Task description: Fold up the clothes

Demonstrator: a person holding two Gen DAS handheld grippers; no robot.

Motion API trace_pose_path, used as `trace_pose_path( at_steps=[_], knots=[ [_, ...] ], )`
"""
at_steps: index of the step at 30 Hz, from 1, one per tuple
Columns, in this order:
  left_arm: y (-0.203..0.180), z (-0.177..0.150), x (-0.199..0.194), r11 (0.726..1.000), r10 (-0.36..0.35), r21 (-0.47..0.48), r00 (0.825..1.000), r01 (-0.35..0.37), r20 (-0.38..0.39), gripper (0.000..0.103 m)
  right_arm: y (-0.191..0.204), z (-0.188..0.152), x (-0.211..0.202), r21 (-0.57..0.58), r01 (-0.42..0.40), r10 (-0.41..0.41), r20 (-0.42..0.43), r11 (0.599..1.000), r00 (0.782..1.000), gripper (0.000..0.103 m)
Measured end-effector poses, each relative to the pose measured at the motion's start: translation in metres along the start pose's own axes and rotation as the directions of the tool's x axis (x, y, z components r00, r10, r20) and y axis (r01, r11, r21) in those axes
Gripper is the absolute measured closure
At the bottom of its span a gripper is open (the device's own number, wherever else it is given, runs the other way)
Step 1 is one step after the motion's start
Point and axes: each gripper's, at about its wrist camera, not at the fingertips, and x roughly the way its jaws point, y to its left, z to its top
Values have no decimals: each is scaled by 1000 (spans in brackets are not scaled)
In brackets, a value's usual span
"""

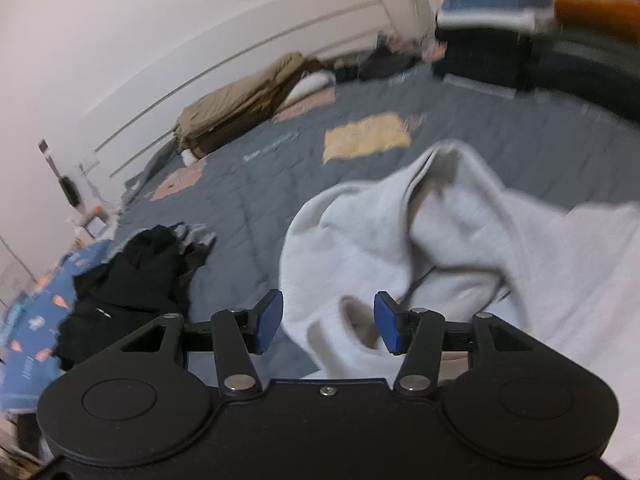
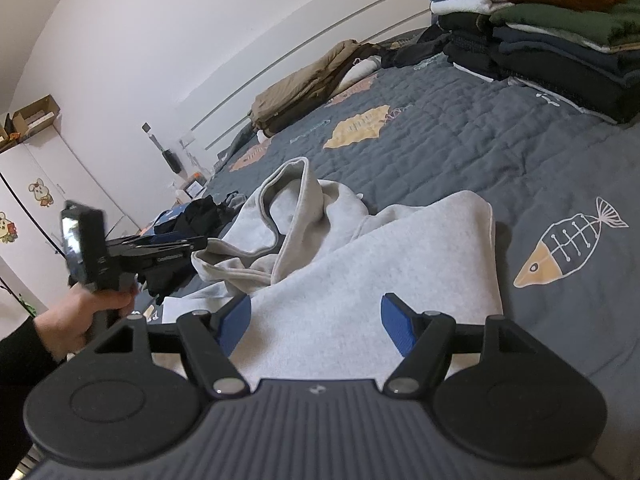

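right wrist: right gripper [image 2: 316, 322] jaws spread over grey hoodie [image 2: 360, 264] hem; left gripper [image 1: 328, 326] jaws spread; bare quilt [image 2: 460, 140] beyond

the left gripper [image 1: 328, 322] points forward and slightly down, its blue pads [image 1: 269, 322] spread apart with nothing between them; the right gripper [image 2: 316, 326] is held low and level, its blue pads [image 2: 394, 326] set wider still, also gripping nothing; in the right wrist view the left gripper [image 2: 200, 243] appears from the side, well to the left, carried by the person's left hand [image 2: 86, 312] wrapped around its handle, a dark sleeve [image 2: 18, 360] covering the forearm
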Motion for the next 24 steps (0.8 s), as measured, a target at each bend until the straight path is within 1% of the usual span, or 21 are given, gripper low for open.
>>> trace_pose_path(
  at_steps=[5,6,8,9,10,12,13,15,17,19,21,24],
  knots=[
    [-11,0,37,995,6,98,995,5,-104,52,0,-1,3,-1,6,-6,-10,1000,1000,32],
    [-12,0,43,995,8,103,993,4,-120,53,-1,-1,3,-1,7,-7,-10,1000,1000,32],
    [-10,1,51,998,12,68,990,-3,-137,70,-2,0,4,-1,9,-9,-11,1000,1000,32],
    [-6,2,54,999,7,34,989,-2,-147,83,-2,0,4,1,10,-10,-10,1000,1000,32],
    [-3,1,55,1000,0,4,989,0,-149,89,-2,0,4,3,10,-10,-10,1000,1000,32],
    [4,0,51,999,-18,-46,991,12,-130,92,-4,1,4,7,10,-10,-9,1000,1000,32],
    [8,-1,46,998,-25,-67,994,18,-108,93,-4,1,3,9,11,-11,-8,1000,1000,32],
    [16,-6,27,990,-56,-132,998,52,-25,94,-6,1,3,14,12,-12,-5,1000,1000,32],
    [25,-11,6,974,-88,-201,994,101,72,94,-6,2,2,18,13,-13,-3,1000,1000,32],
    [29,-17,-16,954,-129,-248,978,168,165,94,-7,2,1,23,12,-12,-2,1000,1000,32],
    [27,-26,-41,935,-167,-266,954,233,248,94,-7,2,-1,25,10,-10,0,1000,1000,32],
    [12,-45,-72,925,-222,-231,922,302,317,94,-7,3,-3,30,5,-5,5,1000,1000,32]
  ],
)
